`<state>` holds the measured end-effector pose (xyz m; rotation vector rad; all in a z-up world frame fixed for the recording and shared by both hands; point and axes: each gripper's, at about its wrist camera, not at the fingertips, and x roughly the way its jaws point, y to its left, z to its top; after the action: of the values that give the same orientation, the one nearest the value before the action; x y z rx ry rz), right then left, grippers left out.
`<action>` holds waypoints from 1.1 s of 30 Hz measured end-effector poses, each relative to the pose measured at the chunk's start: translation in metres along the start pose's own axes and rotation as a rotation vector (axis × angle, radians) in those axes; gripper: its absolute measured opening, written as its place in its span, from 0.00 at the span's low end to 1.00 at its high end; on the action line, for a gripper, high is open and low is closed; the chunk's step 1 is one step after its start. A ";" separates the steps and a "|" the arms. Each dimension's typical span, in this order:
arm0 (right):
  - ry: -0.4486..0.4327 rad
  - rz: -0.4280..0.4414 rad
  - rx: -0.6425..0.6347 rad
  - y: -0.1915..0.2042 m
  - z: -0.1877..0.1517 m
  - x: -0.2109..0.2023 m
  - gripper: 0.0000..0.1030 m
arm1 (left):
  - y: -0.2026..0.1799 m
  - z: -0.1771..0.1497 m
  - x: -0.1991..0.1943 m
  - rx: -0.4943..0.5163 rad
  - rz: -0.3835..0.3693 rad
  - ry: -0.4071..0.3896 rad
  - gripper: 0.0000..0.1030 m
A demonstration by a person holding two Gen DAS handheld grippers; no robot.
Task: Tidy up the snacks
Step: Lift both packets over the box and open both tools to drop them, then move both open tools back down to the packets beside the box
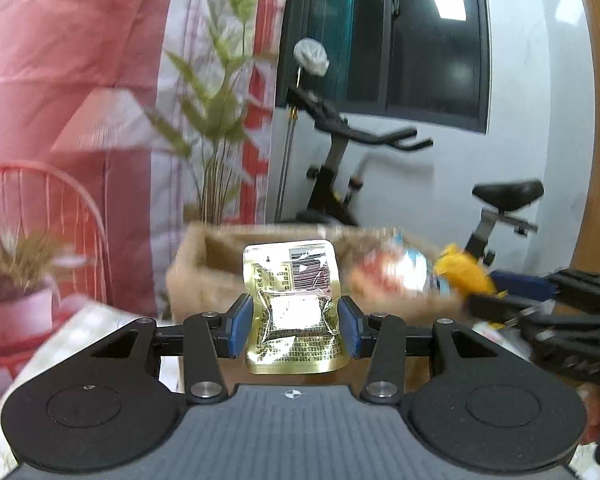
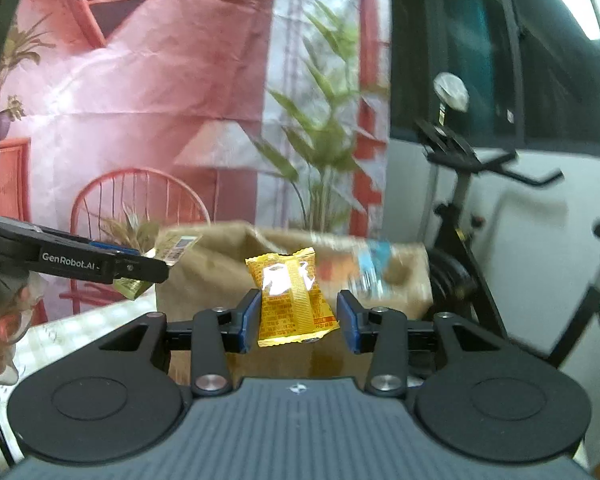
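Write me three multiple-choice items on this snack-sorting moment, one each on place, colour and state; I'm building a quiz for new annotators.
1. Where is the brown paper bag?
A. Behind the held packets
B. On the exercise bike's seat
C. Hanging from the window

2. What colour is the packet in the right hand-held gripper?
A. Blue
B. Yellow
C. White

3. What is the state of the left hand-held gripper?
A. Wide open and empty
B. Shut with nothing between its pads
C. Shut on a gold packet

Answers:
1 A, both wrist views show the bag beyond the packets.
2 B, its wrapper is yellow with orange print.
3 C, the blue pads pinch the gold packet's sides inward.
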<state>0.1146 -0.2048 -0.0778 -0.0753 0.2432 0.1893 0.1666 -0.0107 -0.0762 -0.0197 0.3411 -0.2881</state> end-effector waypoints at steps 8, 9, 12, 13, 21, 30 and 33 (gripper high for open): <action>0.124 -0.024 -0.037 -0.010 0.034 0.096 0.42 | 0.009 0.057 0.063 0.062 0.043 0.009 0.47; 0.137 -0.030 -0.026 -0.011 0.035 0.103 0.42 | 0.012 0.061 0.069 0.062 0.046 0.015 0.48; 0.190 -0.060 0.010 -0.016 0.037 0.119 0.44 | 0.017 0.064 0.086 0.083 0.036 0.058 0.54; 0.208 -0.064 0.015 -0.018 0.037 0.122 0.45 | 0.018 0.062 0.088 0.090 0.042 0.069 0.57; 0.196 -0.066 0.032 -0.016 0.052 0.094 0.62 | 0.028 0.067 0.071 0.047 0.062 0.092 0.73; 0.235 -0.063 0.146 -0.010 0.037 0.044 0.74 | 0.020 0.049 0.015 0.056 0.059 0.116 0.73; 0.243 -0.065 0.178 -0.009 0.027 0.028 0.78 | 0.020 0.037 0.000 0.048 0.066 0.131 0.73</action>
<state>0.1489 -0.2060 -0.0580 0.0716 0.4979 0.0926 0.1848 0.0075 -0.0426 0.0580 0.4642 -0.2329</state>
